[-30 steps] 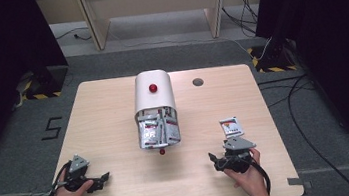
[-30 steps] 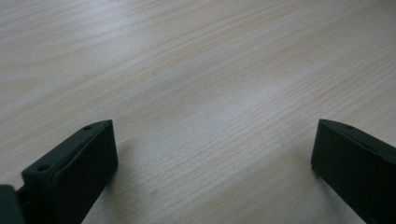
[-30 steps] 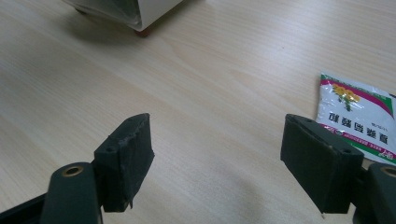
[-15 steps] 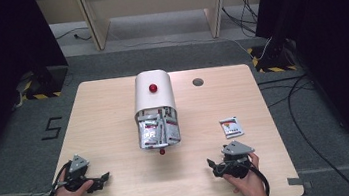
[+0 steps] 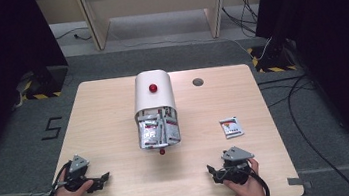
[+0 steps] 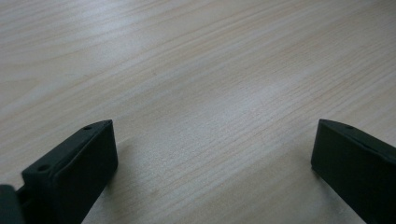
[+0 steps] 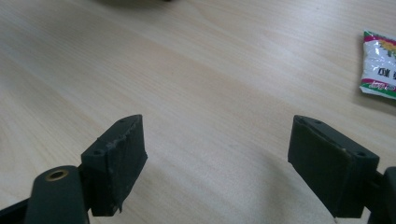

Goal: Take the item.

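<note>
The bench (image 5: 114,115) is pale wood with fine grain and a smooth, faintly shiny finish. The packet (image 5: 231,127) right of centre looks like glossy printed plastic film. The white container (image 5: 153,96) at the middle is smooth and matt. Both tongs (image 6: 212,172) (image 7: 219,163) are matt black plastic.

The middle of the table (image 5: 108,111) is taken up by a white dispenser (image 5: 154,96), with packets (image 5: 157,132) crowding its open front and a red knob (image 5: 162,151) just before it. Bare wood is left on both sides and along the near edge. On the right, a lone sachet (image 5: 231,127) lies well apart from the dispenser, and a grey cap (image 5: 197,81) is set flush farther back.
</note>
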`<state>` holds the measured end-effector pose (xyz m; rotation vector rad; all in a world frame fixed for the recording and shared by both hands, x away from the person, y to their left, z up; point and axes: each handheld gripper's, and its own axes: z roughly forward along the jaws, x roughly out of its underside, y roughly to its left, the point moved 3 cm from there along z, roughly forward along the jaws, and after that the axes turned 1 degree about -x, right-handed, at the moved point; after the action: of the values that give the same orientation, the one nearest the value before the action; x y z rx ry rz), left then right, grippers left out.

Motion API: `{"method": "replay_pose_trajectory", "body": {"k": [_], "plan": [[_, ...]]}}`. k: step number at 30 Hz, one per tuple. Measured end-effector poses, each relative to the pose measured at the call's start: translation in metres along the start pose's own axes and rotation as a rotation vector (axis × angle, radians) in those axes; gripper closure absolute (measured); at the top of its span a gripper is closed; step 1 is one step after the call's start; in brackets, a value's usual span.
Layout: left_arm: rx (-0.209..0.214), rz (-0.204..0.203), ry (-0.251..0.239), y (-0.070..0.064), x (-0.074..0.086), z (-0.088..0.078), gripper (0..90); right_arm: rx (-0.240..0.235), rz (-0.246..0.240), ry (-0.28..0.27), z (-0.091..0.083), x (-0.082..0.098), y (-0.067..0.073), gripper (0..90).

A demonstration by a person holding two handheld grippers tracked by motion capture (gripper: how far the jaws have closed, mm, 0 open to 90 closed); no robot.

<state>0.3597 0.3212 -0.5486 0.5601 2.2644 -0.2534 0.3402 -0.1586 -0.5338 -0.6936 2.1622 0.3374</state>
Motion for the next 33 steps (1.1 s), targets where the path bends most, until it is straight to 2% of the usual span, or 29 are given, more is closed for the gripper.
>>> {"method": "replay_pose_trajectory", "body": {"k": [6, 23, 33], "plan": [[0.000, 0.000, 0.000, 0.000, 0.000, 0.000, 0.0, -0.010, 0.004, 0.016, -0.002, 0.006, 0.004, 19.9], [0.000, 0.000, 0.000, 0.000, 0.000, 0.000, 0.0, 0.004, 0.001, 0.038, -0.012, 0.021, 0.013, 19.3], [0.000, 0.000, 0.000, 0.000, 0.000, 0.000, 0.0, 0.011, 0.004, -0.008, -0.017, 0.031, 0.016, 16.7]]}}
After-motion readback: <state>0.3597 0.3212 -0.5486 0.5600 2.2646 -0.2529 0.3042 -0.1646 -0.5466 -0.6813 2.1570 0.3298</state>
